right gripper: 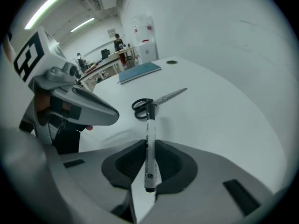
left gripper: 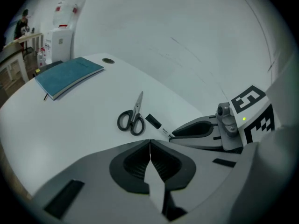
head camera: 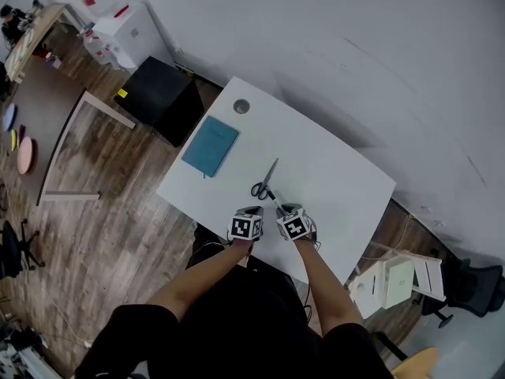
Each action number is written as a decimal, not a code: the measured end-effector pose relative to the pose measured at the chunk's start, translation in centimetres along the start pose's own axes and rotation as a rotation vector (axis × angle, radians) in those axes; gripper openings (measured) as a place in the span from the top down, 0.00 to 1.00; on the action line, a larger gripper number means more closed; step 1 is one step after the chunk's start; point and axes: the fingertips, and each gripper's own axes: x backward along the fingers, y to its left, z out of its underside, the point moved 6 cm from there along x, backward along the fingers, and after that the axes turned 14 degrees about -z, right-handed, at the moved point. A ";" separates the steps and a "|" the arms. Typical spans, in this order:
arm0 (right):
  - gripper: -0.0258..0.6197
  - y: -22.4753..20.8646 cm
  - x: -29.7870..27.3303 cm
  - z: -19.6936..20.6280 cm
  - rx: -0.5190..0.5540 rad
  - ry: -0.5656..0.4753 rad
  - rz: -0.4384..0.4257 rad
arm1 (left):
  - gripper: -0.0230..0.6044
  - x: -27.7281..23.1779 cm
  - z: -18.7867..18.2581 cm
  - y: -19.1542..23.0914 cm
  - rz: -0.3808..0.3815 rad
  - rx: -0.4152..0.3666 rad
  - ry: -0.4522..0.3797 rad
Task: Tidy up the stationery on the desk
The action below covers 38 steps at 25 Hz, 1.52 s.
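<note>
Two grippers at the tabletop's near edge, one loaded.
Right gripper (right gripper: 148,149) clamps a white marker (right gripper: 147,125); left gripper (left gripper: 149,146) is pinched together, empty. Risk: the cap end may swing into the nearby scissors (head camera: 265,181).

You're in an open-plan office or lab: white desk (head camera: 331,172) on wood floor (head camera: 118,212), swivel chair (head camera: 16,247) at nine o'clock, workbench (head camera: 31,34) with people (right gripper: 117,43) at ten, ceiling strip lights (right gripper: 44,8).

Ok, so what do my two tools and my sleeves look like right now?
The left tool and right tool are both smooth grey shells with black ribbed pads inside the jaws. Each carries a white cube printed with black square markers. The sleeves are short and black.
</note>
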 end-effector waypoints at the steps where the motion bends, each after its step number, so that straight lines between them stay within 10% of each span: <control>1: 0.83 0.5 -0.1 -0.4 -0.044 -0.017 0.011 | 0.94 0.2 -0.3 0.5 0.017 -0.024 0.006; 20: 0.83 9.1 -8.4 -13.3 -0.694 -0.423 0.129 | 0.94 2.9 -8.3 17.2 0.132 -0.287 0.073; 38: 0.83 1.2 -12.9 -19.5 -1.047 -0.628 0.168 | 0.94 -0.8 -13.4 20.2 0.106 -0.279 0.079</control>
